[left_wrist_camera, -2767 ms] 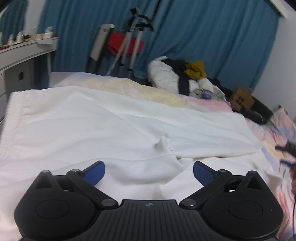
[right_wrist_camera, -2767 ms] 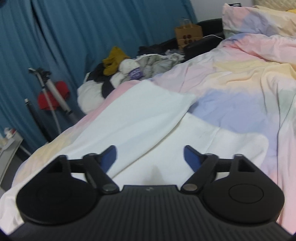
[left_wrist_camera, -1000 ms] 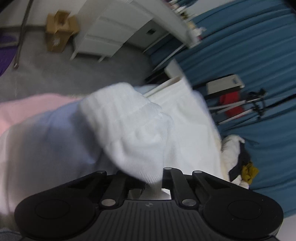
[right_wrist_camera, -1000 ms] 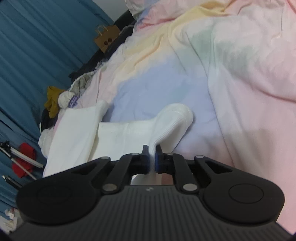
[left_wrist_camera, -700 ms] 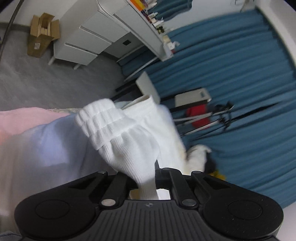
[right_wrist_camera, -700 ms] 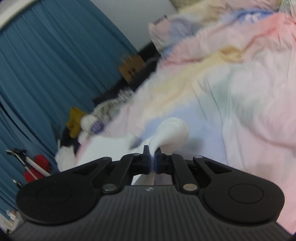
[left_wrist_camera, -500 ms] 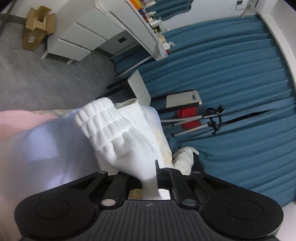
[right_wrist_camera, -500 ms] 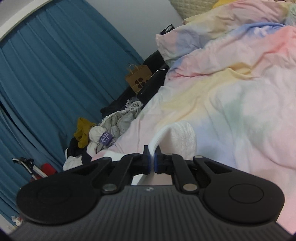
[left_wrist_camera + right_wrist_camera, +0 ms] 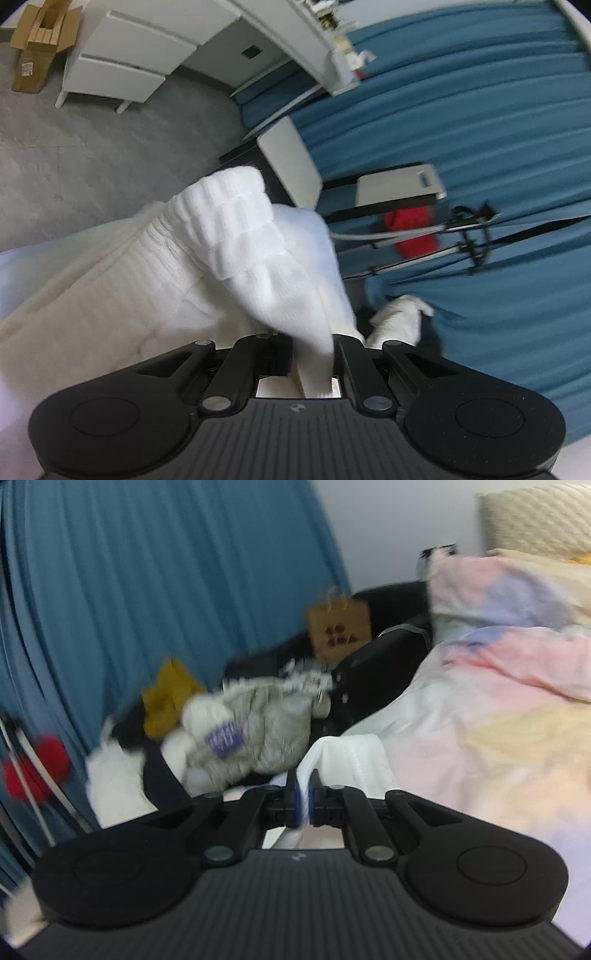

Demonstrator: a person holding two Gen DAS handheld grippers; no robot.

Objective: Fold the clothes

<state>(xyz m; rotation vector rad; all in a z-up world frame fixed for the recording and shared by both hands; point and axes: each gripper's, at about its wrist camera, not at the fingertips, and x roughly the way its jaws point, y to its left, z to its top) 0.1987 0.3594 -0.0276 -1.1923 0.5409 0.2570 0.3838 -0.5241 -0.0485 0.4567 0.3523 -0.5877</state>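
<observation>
A white knitted garment [image 9: 236,258] with a ribbed cuff hangs from my left gripper [image 9: 314,354], which is shut on its cloth; the cuff bulges up in front of the fingers and the rest drapes down to the left. In the right wrist view my right gripper [image 9: 304,805] is shut on a thin fold of the same white garment [image 9: 351,764], whose hemmed edge rises just beyond the blue pads. The fabric below both grippers is hidden by their bodies.
A pastel duvet [image 9: 498,720] covers the bed at right. A heap of clothes [image 9: 251,723], a brown paper bag [image 9: 338,627] and blue curtains [image 9: 147,590] lie behind. White drawers [image 9: 122,59], a cardboard box [image 9: 37,44], a tripod [image 9: 424,240] and grey floor [image 9: 74,147] show left.
Both grippers have swept sideways carrying the garment, the right one also rising and rolling. The cuff stays clamped in the left; the right view now faces the clothes heap and curtain.
</observation>
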